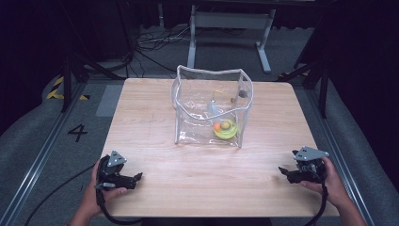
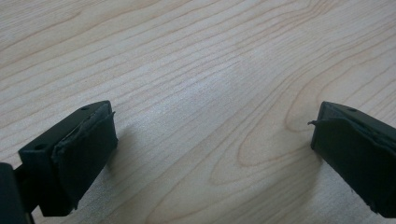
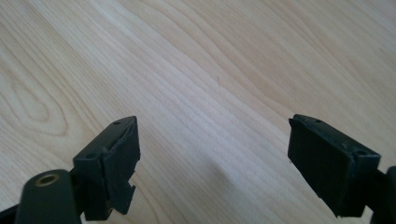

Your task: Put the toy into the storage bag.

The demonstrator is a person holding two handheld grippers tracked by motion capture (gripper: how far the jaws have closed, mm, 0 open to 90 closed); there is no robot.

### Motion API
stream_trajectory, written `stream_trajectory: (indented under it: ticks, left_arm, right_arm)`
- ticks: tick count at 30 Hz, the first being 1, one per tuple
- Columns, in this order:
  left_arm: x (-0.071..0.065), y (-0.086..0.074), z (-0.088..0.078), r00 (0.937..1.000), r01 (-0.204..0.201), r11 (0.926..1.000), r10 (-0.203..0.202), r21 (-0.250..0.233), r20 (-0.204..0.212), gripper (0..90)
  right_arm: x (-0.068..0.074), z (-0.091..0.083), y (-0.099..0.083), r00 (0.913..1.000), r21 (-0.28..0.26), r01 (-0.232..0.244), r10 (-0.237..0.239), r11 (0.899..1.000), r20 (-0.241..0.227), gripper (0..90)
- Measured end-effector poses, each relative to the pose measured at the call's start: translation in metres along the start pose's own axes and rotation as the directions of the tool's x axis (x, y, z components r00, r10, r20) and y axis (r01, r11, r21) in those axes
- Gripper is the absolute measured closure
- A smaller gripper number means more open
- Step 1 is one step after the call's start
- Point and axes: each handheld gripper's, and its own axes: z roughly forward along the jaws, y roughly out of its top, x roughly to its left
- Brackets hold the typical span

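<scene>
both grippers rest low at the near edge of the table (image 1: 155, 165), the left gripper (image 1: 137, 177) at the near left corner and the right gripper (image 1: 282, 170) at the near right, each with jaws spread wide and nothing between them; both gripper views look along the parted jaws at bare wood grain. the clear bag (image 1: 211, 106) stands upright in the middle of the table, well apart from both hands, its top open and its rim wavy. inside, low on its right side, sits a yellow ring (image 1: 226, 131) with an orange ball (image 1: 217, 126) touching it. to work on the bag well, i'd bring one gripper to the rim to steady it, since the soft wall will likely fold, and approach from above, keeping jaws open until they straddle the edge.
</scene>
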Motion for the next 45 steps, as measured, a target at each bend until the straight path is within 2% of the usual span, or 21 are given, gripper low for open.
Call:
stream_trajectory:
  ticks: [3,7,10,15,16,17,19,22,24,25,34,45]
  left_arm:
    - [0.000,0.000,0.000,1.0000,0.000,1.0000,0.000,0.000,0.000,0.6]
    - [0.000,0.000,0.000,1.0000,0.000,1.0000,0.000,-0.001,-0.004,0.6]
    - [0.000,0.000,0.000,1.0000,0.000,1.0000,0.000,0.000,-0.004,0.6]
    - [0.000,0.000,0.000,1.0000,0.001,1.0000,-0.001,-0.001,-0.005,0.6]
    - [0.000,0.000,0.000,1.0000,0.002,1.0000,-0.002,-0.005,-0.006,0.6]
    - [0.000,0.000,0.000,1.0000,0.002,1.0000,-0.002,-0.005,-0.006,0.6]
    - [0.000,0.000,0.000,1.0000,0.004,1.0000,-0.004,-0.005,-0.006,0.6]
    - [0.000,0.000,0.000,1.0000,0.003,1.0000,-0.004,-0.006,-0.006,0.6]
    - [0.000,0.000,0.000,1.0000,0.004,1.0000,-0.004,-0.005,-0.006,0.6]
    - [0.000,0.000,0.000,1.0000,0.005,1.0000,-0.005,-0.006,-0.007,0.6]
    - [0.000,-0.001,0.000,0.9999,0.005,1.0000,-0.005,-0.005,-0.009,0.7]
    - [-0.001,0.000,0.000,0.9999,0.013,0.9999,-0.013,-0.005,-0.009,0.5]
  right_arm:
    - [-0.002,0.001,-0.011,0.9994,-0.006,-0.034,0.034,0.999,-0.001,17.3]
    - [-0.004,0.002,-0.027,0.9945,-0.029,-0.091,0.093,0.995,0.048,16.7]
    - [-0.006,0.002,-0.034,0.9911,-0.041,-0.120,0.122,0.992,0.053,16.6]
    - [-0.008,0.000,-0.048,0.9799,-0.080,-0.189,0.194,0.979,0.048,15.7]
    - [-0.009,-0.001,-0.052,0.9749,-0.091,-0.212,0.217,0.973,0.049,15.4]
    - [-0.009,-0.001,-0.052,0.9749,-0.091,-0.212,0.217,0.973,0.049,15.4]
    - [-0.011,-0.002,-0.057,0.9650,-0.096,-0.253,0.258,0.963,0.045,15.4]
    - [-0.011,-0.004,-0.059,0.9574,-0.089,-0.283,0.287,0.955,0.035,14.7]
    - [-0.013,-0.004,-0.060,0.9445,-0.073,-0.326,0.328,0.943,0.016,14.5]
    - [-0.016,-0.003,-0.061,0.9339,-0.062,-0.357,0.358,0.932,-0.004,14.3]
    - [-0.015,-0.001,-0.059,0.9264,-0.060,-0.374,0.376,0.925,0.019,13.2]
    - [-0.016,-0.001,-0.059,0.9239,-0.057,-0.380,0.382,0.923,0.026,11.6]
